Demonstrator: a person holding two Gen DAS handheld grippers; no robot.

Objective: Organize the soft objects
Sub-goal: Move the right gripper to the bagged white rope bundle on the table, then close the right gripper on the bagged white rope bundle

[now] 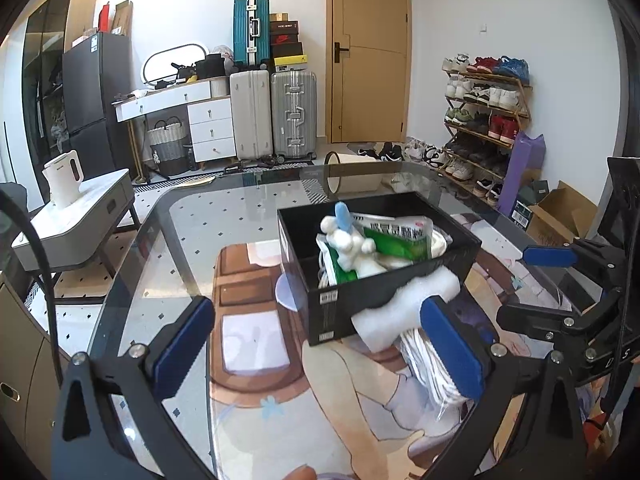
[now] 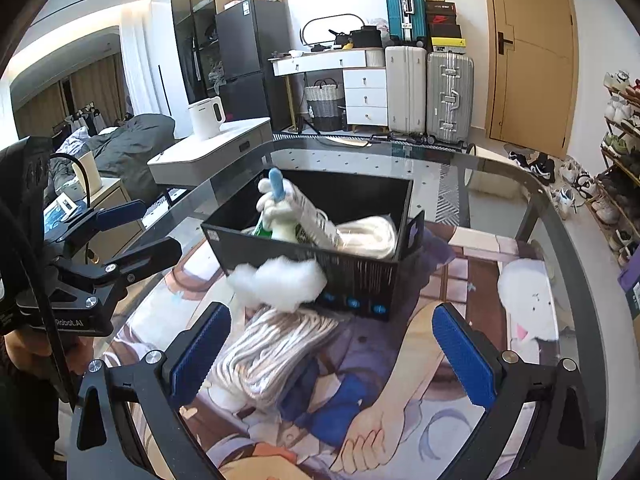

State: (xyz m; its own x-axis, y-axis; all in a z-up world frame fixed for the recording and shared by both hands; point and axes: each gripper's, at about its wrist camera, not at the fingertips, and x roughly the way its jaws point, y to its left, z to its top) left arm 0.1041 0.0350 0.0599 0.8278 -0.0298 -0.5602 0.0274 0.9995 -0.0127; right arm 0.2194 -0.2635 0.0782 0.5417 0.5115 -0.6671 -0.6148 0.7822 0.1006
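A: White stuffing tuft (image 2: 278,282) lies on the desk (image 2: 560,216), touching the black box (image 2: 360,276) front wall; white cord bundle (image 2: 276,344) just before it.

B: Claws?

A: Left claw (image 1: 320,344) and right claw (image 2: 332,350) both spread wide, holding nothing.

B: Next step?

A: Probably close gently on the tuft's middle; it looks fluffy and compressible. Lift it over the rim beside the plush toy (image 2: 276,204).

White stuffing (image 2: 278,282) and bagged cord (image 2: 276,356) lie before the black box (image 2: 320,240).
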